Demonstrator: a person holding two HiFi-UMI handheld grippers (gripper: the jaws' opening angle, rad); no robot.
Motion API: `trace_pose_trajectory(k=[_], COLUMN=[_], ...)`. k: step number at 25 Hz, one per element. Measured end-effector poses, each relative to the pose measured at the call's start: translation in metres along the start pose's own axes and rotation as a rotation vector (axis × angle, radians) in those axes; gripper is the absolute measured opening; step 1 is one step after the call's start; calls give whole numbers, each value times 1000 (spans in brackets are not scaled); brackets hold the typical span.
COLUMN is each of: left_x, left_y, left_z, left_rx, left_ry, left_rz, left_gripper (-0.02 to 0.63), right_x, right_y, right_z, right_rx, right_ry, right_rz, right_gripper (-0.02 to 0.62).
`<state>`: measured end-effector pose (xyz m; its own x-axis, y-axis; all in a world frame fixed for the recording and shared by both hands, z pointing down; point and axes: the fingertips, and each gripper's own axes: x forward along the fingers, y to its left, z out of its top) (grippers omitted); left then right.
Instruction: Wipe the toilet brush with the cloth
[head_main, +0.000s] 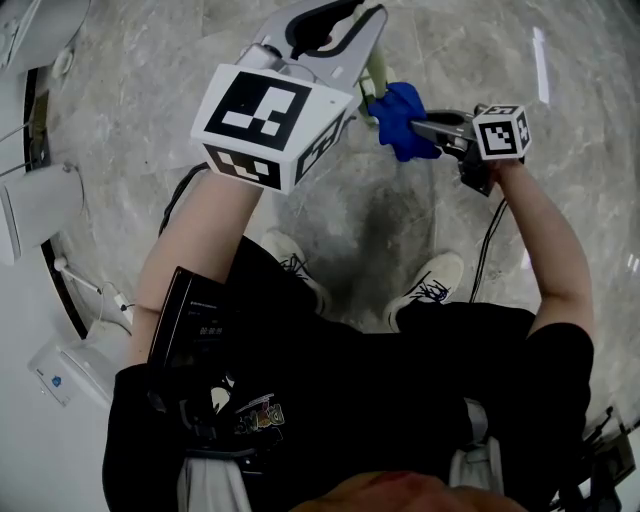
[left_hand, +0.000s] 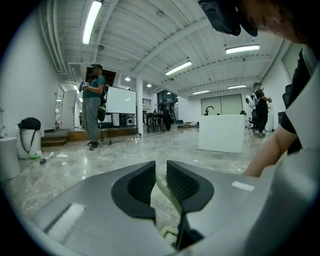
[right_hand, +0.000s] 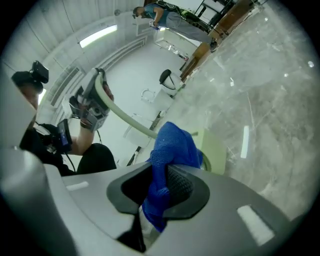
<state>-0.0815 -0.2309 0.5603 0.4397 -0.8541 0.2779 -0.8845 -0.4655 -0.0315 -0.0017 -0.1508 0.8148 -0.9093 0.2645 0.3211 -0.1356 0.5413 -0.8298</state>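
My left gripper (head_main: 366, 22) is up at the top centre of the head view, shut on the pale green handle of the toilet brush (head_main: 373, 78). In the left gripper view the handle (left_hand: 162, 189) runs down between the nearly closed pads of that gripper (left_hand: 160, 166). A blue cloth (head_main: 402, 115) is pinched in my right gripper (head_main: 424, 126) and lies against the brush just below the left gripper. In the right gripper view the cloth (right_hand: 174, 144) bulges out of the right gripper (right_hand: 161, 172). Behind it the curved handle (right_hand: 125, 117) leads down to the pale green brush end (right_hand: 220, 150).
Below lies a grey marble floor (head_main: 150, 90) with the person's white shoes (head_main: 432, 282). White bathroom fixtures (head_main: 35, 205) stand at the left. A white counter (left_hand: 222, 132), a black-topped bin (left_hand: 29, 134) and standing people (left_hand: 93, 107) are farther off.
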Motion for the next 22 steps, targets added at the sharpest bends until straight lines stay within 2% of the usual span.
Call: trace_pose_trajectory(k=[2,6,8,10,13,15,18,22], left_x=[1,1,2,1,-1,-2,-3,-3], left_y=[1,3,2,1,3,5,9,8], left_z=[0,-4,-5,-4,-3,-3,-3,-1], left_rx=[-2,-14,-15,-14,-29,-34,-36,-39], left_ry=[0,7,9,6,2,0,-3,-9], left_rz=[1,9,6,5,8,12,19,16], left_gripper=[78,78,78,78,78,78,78,78], right_x=[-4,-19,-38,-58,-73,-72,-61,-46], right_y=[34,128,166,197,224,221,186,97], right_z=[24,74,102,135,167,171,160,133], right_rx=[-72,-267,-348,-428,-541,-551,-474,-285], right_ry=[-6,-32,-110,-217,-321,-340,-315,-243], right_rz=[93,348,424,454,427,391,333,179], right_gripper=[74,74,74,74,74,74,74,74])
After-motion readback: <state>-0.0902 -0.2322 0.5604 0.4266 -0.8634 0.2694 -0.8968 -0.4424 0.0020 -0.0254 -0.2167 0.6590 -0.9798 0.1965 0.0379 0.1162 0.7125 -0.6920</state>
